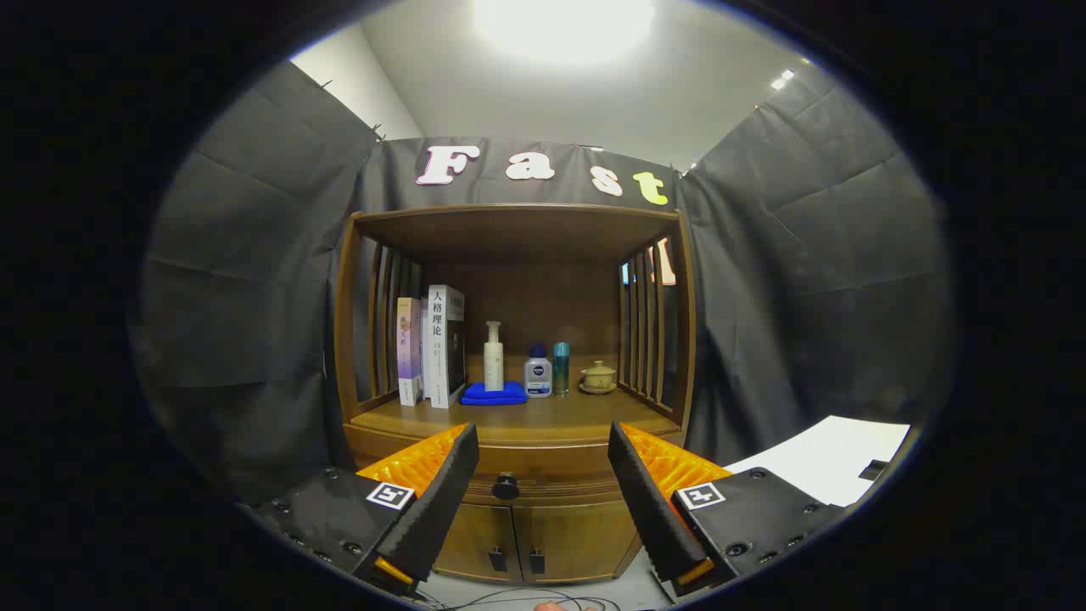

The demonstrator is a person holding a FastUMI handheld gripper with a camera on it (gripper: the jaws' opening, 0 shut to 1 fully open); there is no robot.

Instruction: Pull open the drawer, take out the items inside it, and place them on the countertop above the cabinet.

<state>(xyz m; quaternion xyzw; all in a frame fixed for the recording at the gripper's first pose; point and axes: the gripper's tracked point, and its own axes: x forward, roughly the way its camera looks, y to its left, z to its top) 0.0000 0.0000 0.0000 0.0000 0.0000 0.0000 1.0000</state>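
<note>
Two fingers of the claw point(543, 441) stand wide apart w/ nothing between them, clear of the cabinet point(517, 509). Drawer point(543, 471) sits shut just under the countertop point(509, 420), its dark round knob point(506, 486) showing in the gap between the fingers, nearer the left one, not touched. Contents of drawer can't be seen.

Below the drawer: 2 cabinet doors point(526, 535), closed, each w/ a small dark pull near the centre seam.

On the countertop, inside the wooden hutch point(517, 225) w/ slatted sides, beyond the fingers:
- 2 books point(431, 348) upright at left, leaning on the slats, the thin pale one outermost, the tall white one beside it.
- blue cloth point(494, 394) folded flat, just right of the books.
- white pump bottle point(494, 356) upright behind the cloth.
- small squat bottle point(538, 373) w/ blue cap, next to the pump bottle.
- slim teal bottle point(561, 368) touching or nearly touching the squat one; can't tell which.
- lidded cup point(598, 376) on a saucer, furthest right, near the right slats.

White sheet point(827, 458) lies off to the right of the cabinet, past the right finger. Thin cables point(509, 601) run on the floor in front of the doors.
</note>
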